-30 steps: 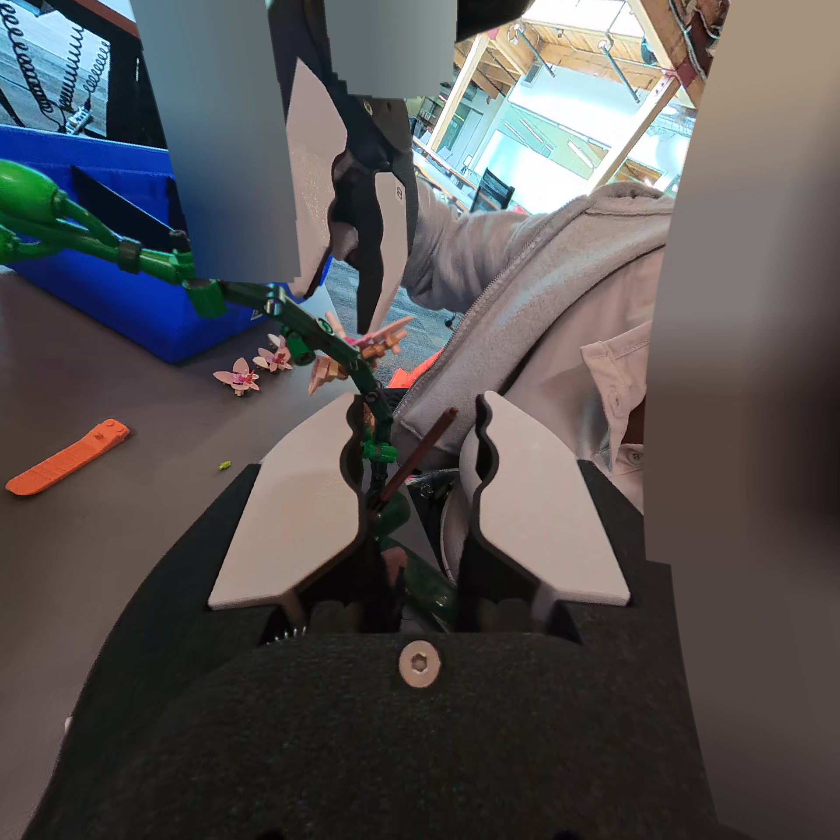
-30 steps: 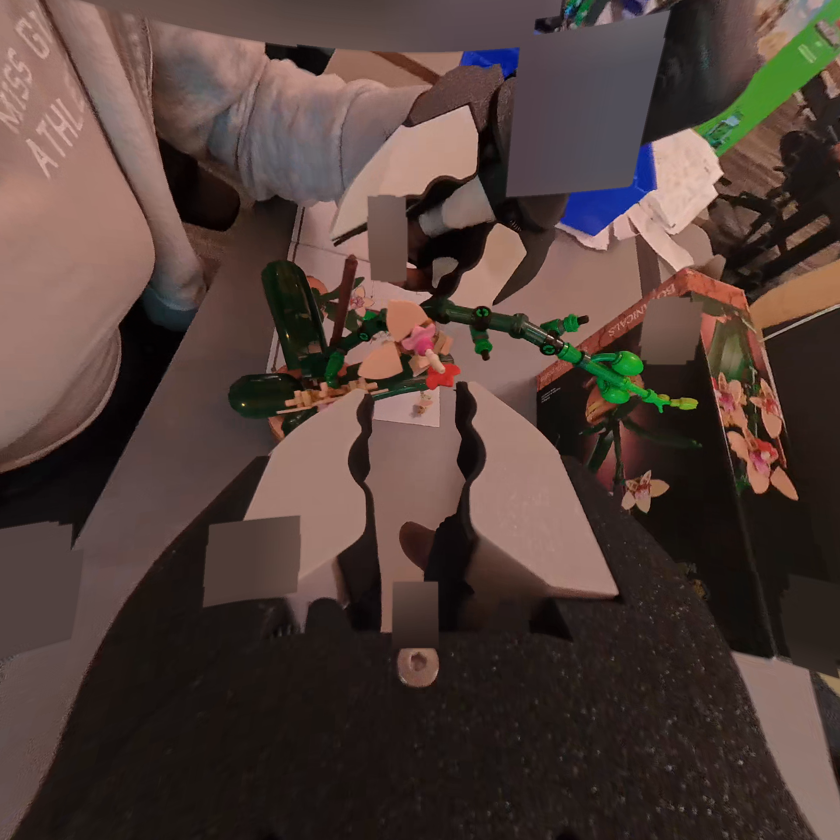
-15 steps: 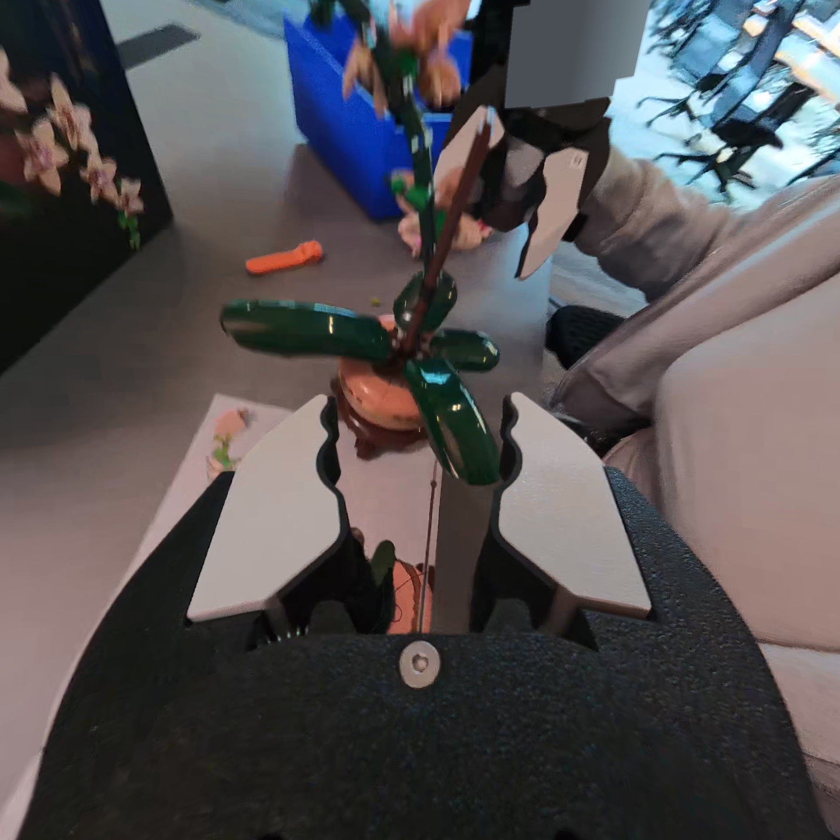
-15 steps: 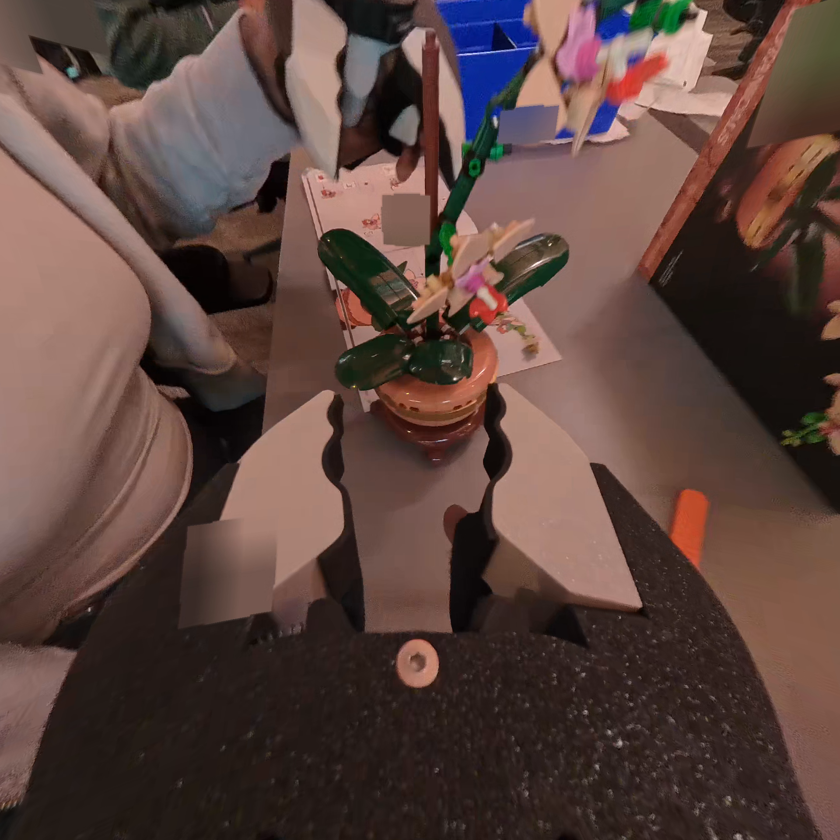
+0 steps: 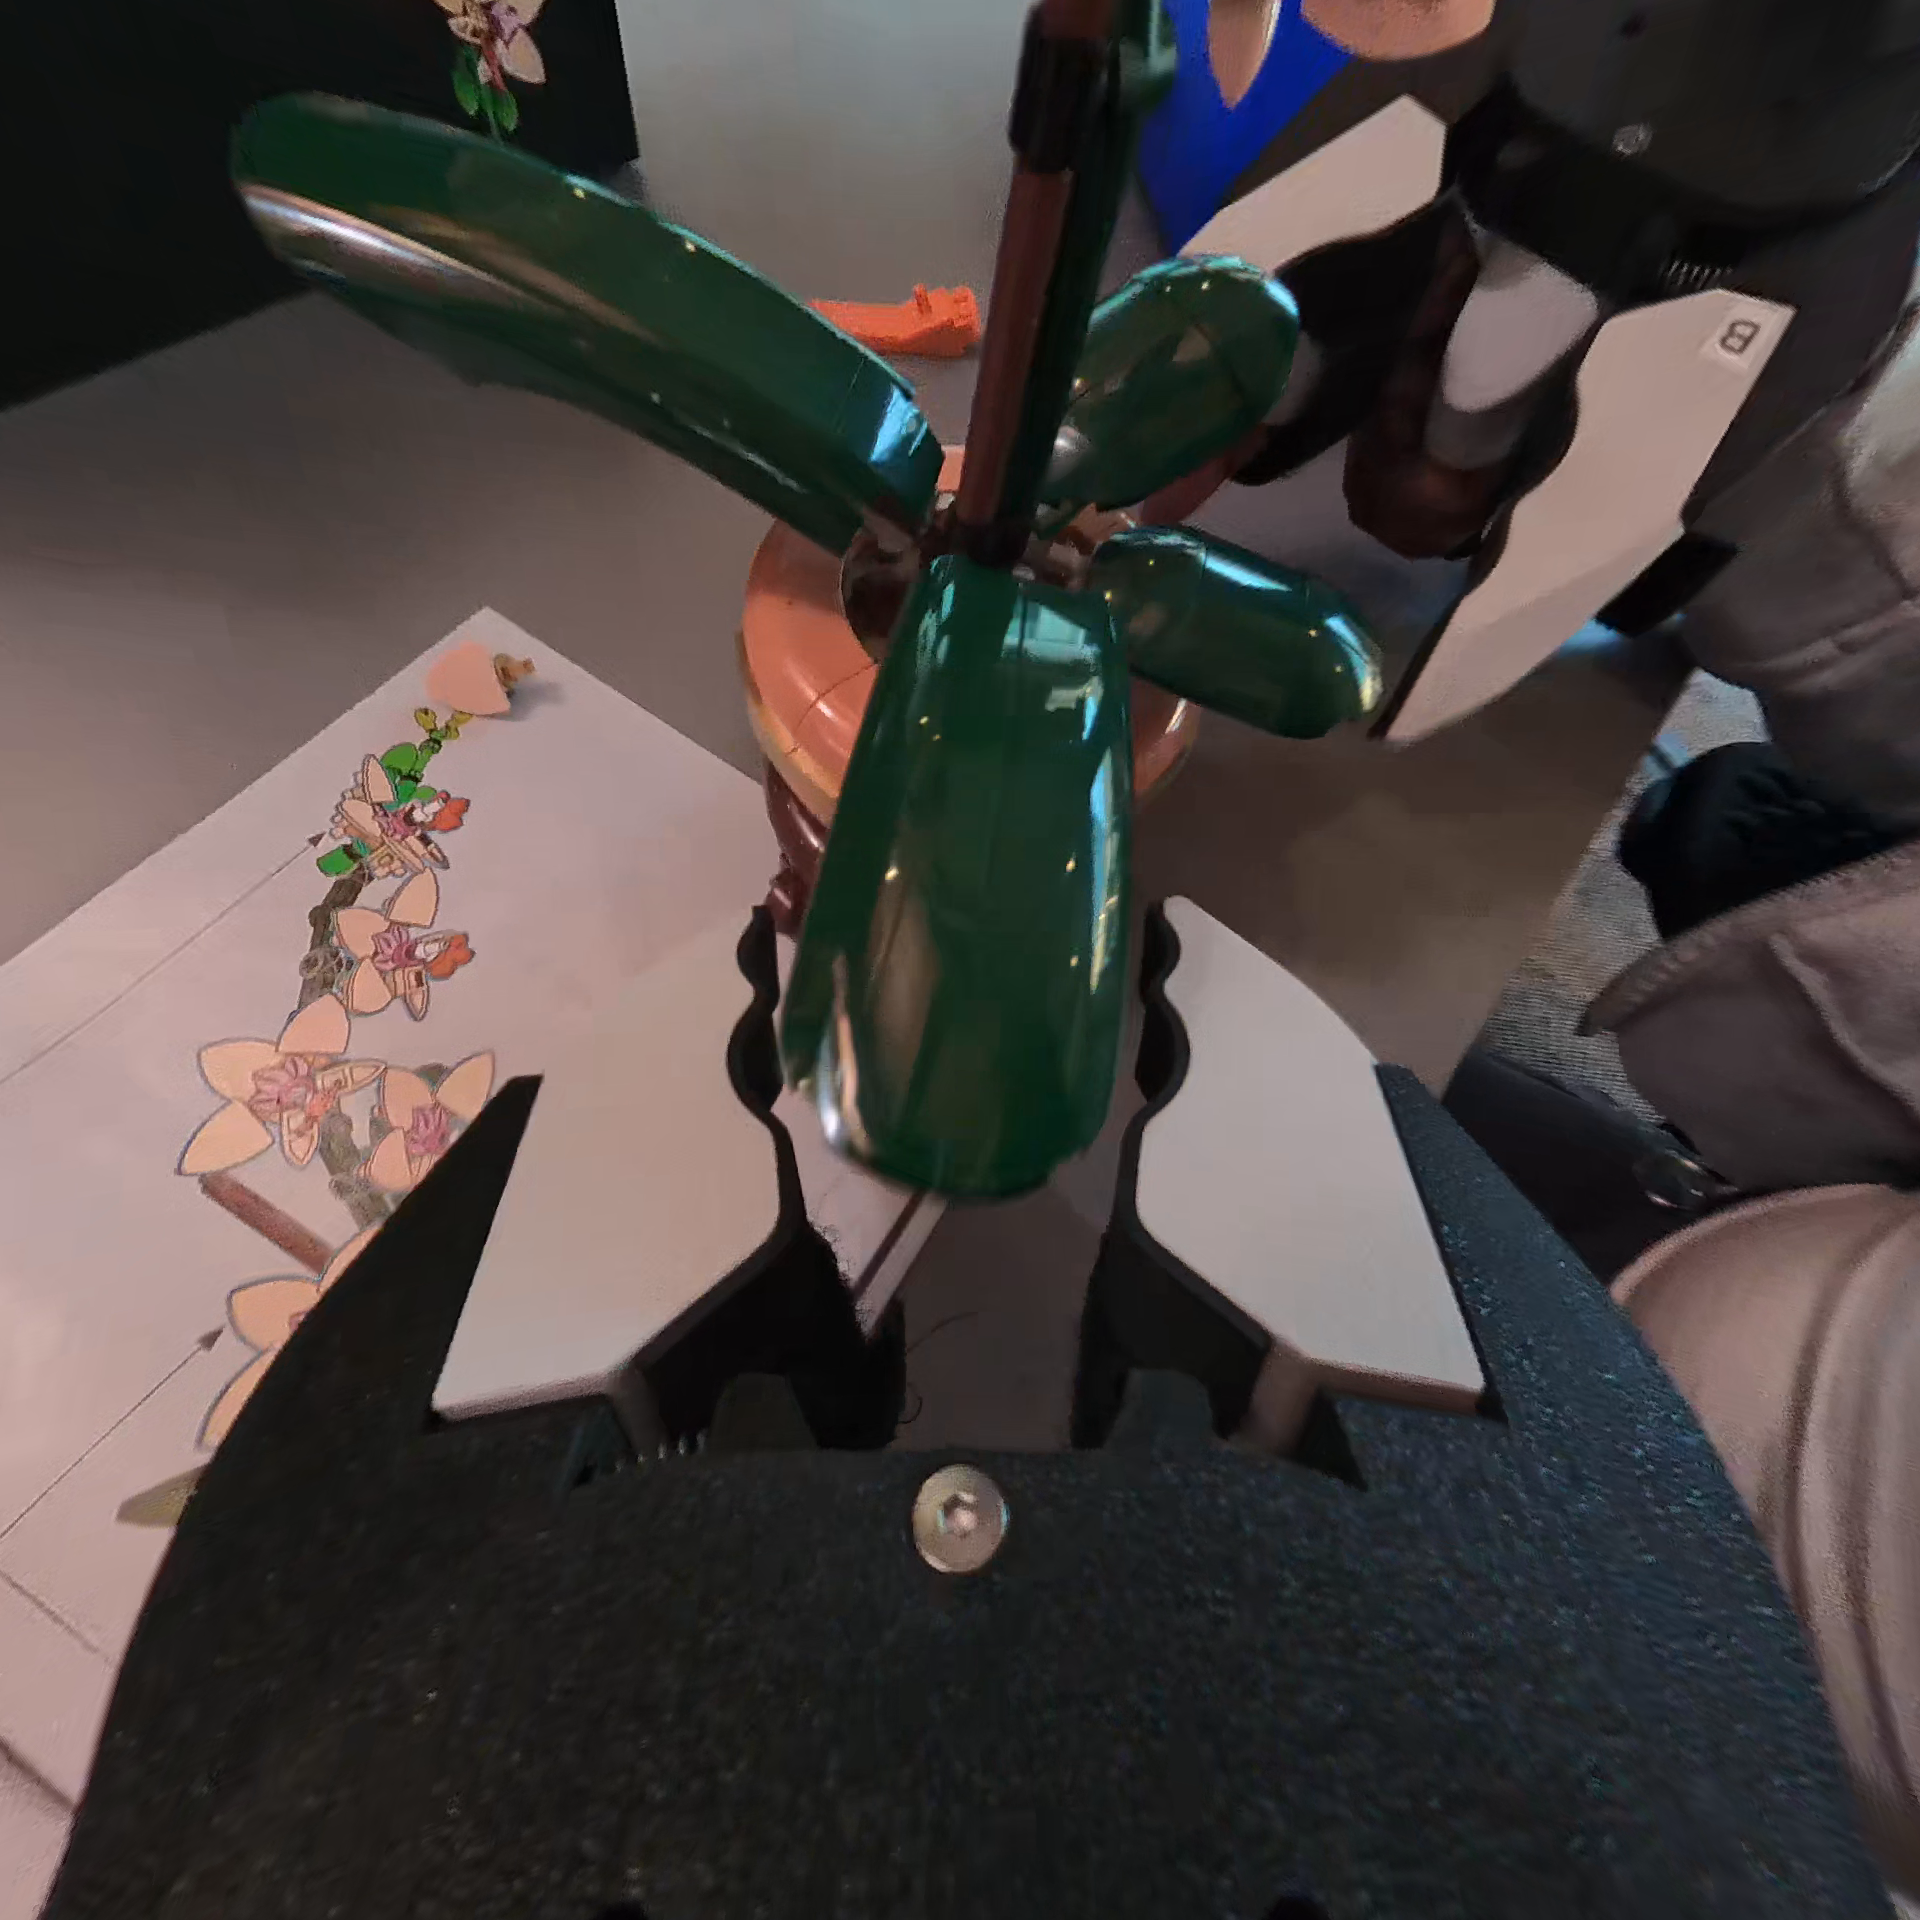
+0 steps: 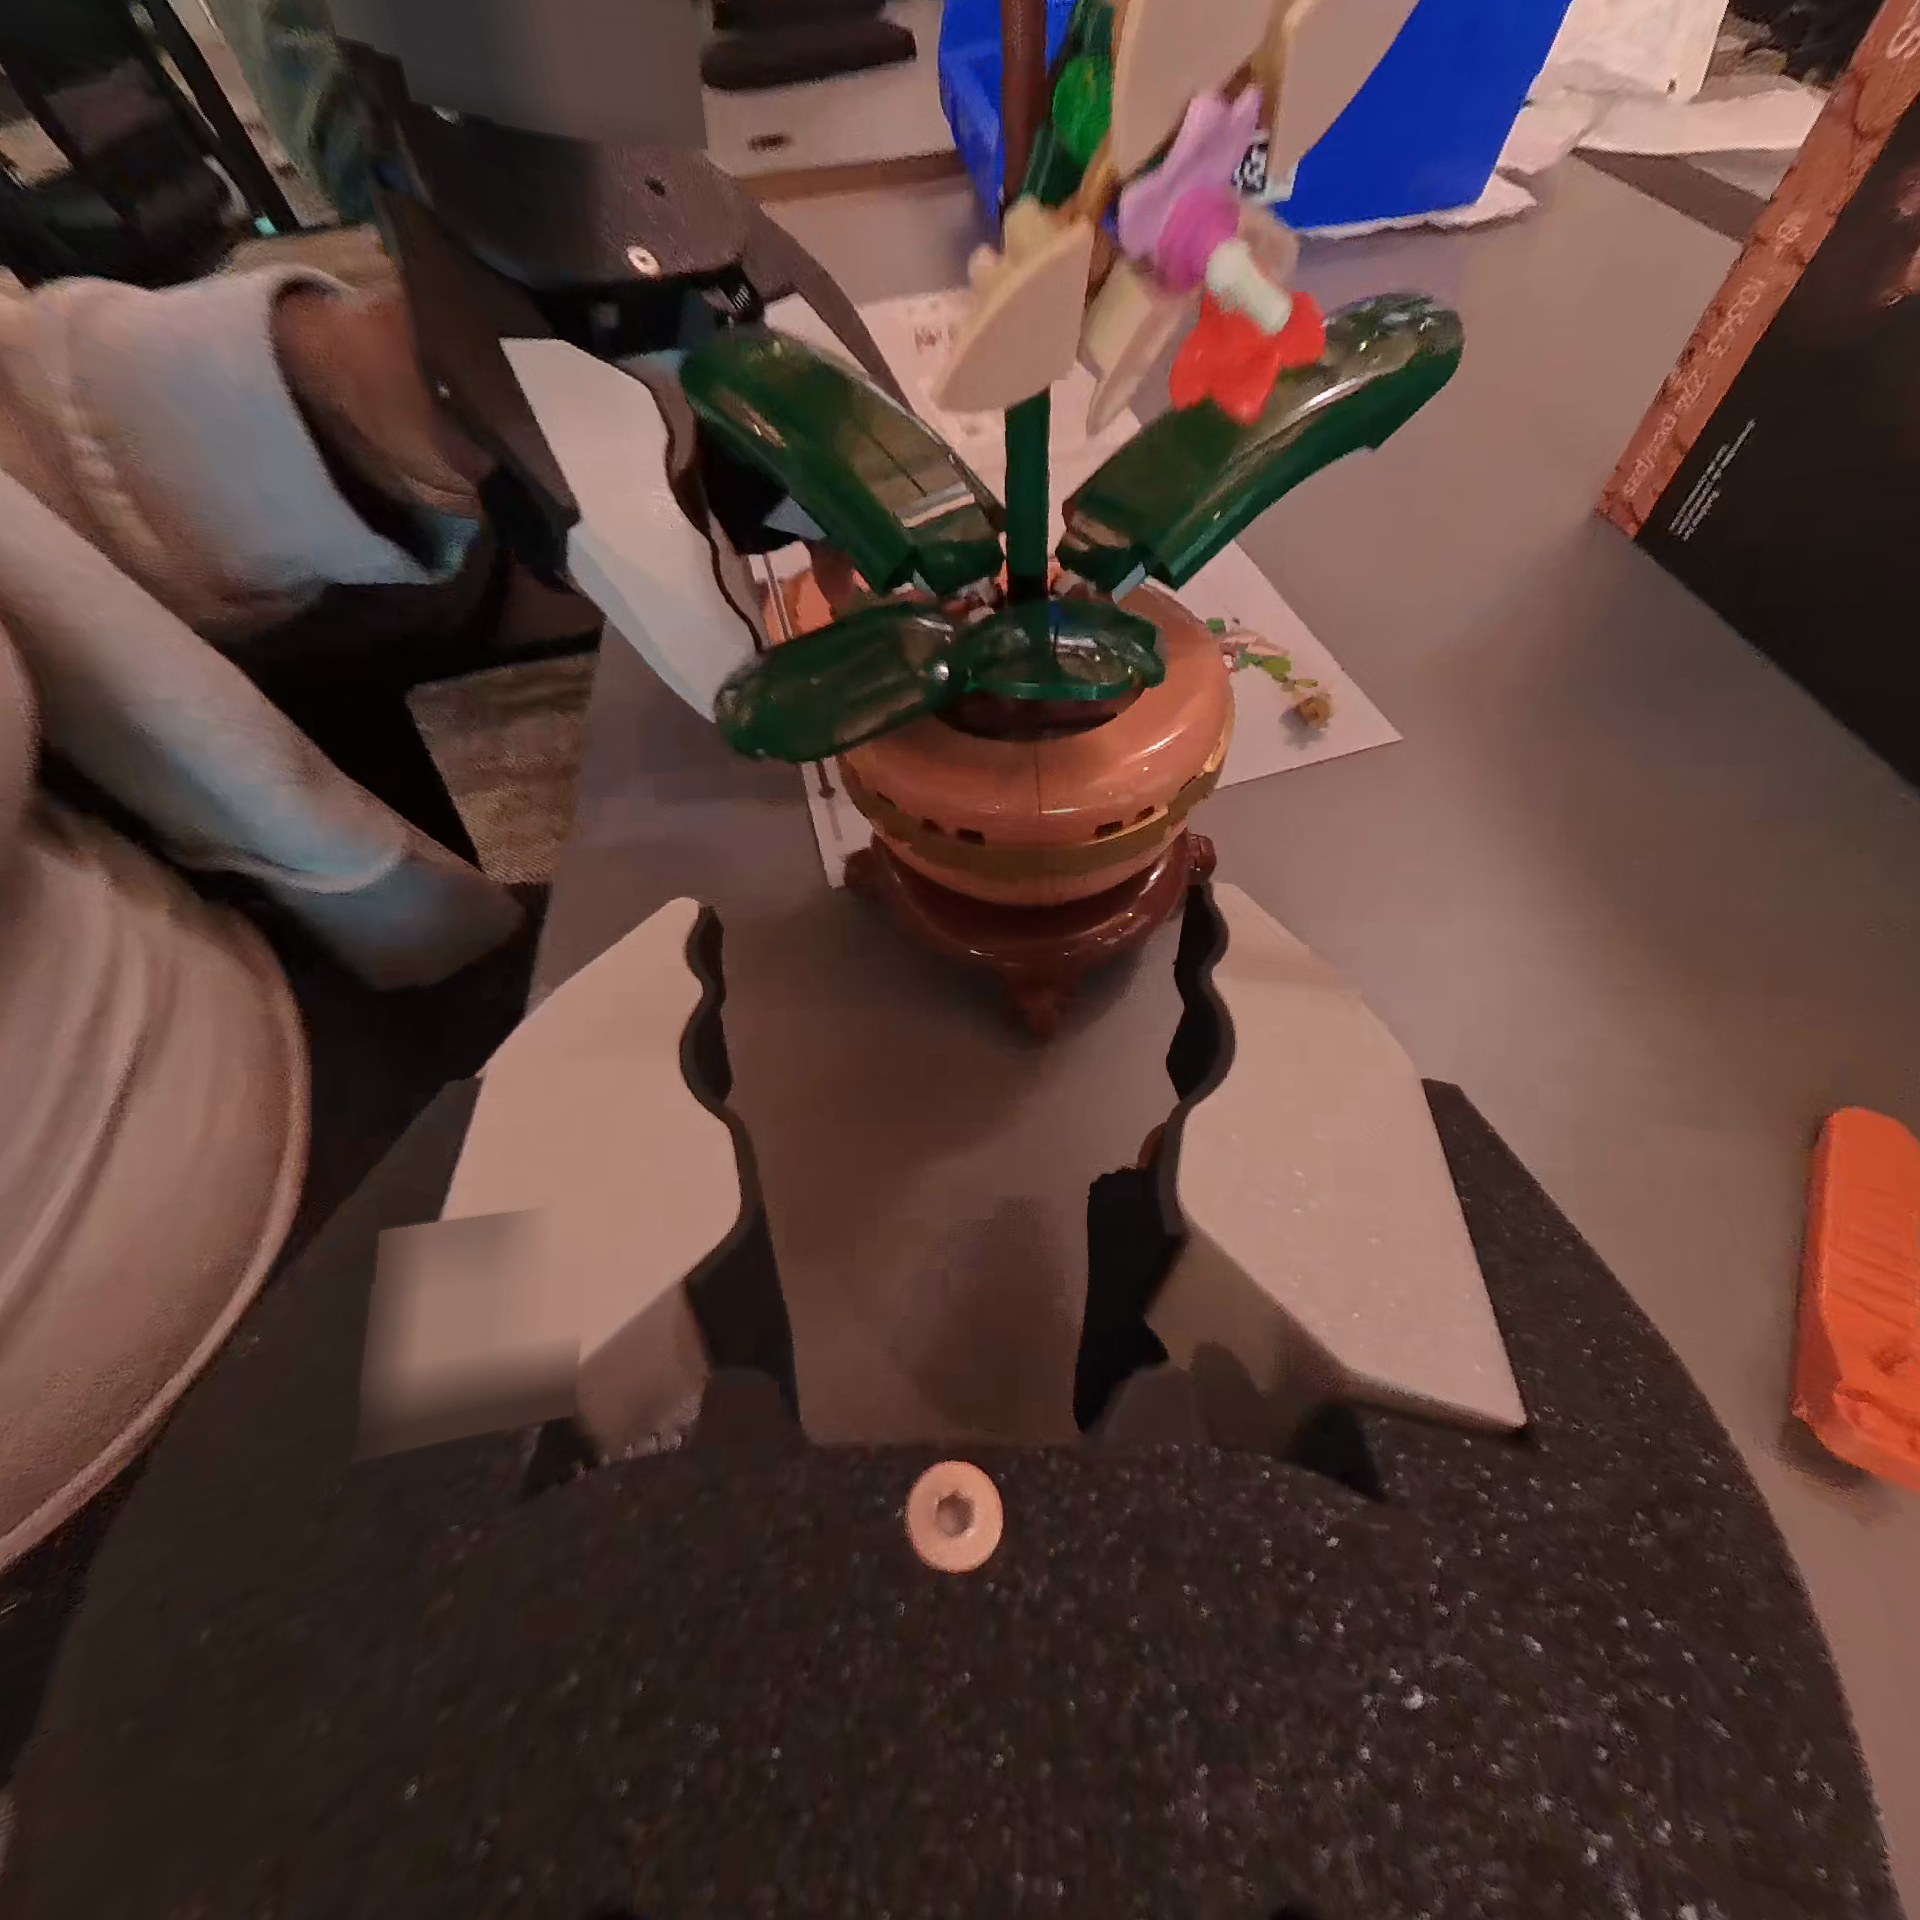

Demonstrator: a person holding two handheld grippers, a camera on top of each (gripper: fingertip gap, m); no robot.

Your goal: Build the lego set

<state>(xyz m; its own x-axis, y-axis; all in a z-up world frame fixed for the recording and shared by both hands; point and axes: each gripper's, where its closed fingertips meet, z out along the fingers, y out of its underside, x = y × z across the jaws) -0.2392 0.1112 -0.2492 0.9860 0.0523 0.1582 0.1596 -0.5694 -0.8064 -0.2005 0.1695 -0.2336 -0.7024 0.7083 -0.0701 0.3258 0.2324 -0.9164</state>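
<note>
A Lego orchid stands upright in a terracotta pot (image 5: 821,686) on a brown base (image 6: 1029,935). It has dark green leaves (image 5: 966,935), a brown stake (image 5: 1023,312), a green stem (image 6: 1027,488) and a cream, pink and red flower (image 6: 1195,229). My left gripper (image 5: 956,966) is open, close to the pot, and the nearest leaf hangs between its fingers. My right gripper (image 6: 951,935) is open and empty just in front of the base. Each gripper shows on the far side of the plant in the other's view, the right one (image 5: 1558,436) and the left one (image 6: 644,499).
An instruction booklet (image 5: 312,987) lies under and beside the pot. An orange brick separator (image 5: 904,317) lies on the grey table, to my right in the right wrist view (image 6: 1860,1288). A blue bin (image 6: 1455,104) and the set's box (image 6: 1818,468) stand behind. The person's sleeve (image 6: 208,436) is at left. Both grippers' tips are roughly 8 centimetres from the brown stake (image 5: 1023,312).
The plant has gone from tilted on its side to standing upright on the table. Both grippers have dropped lower and moved in close to the pot from opposite sides.
</note>
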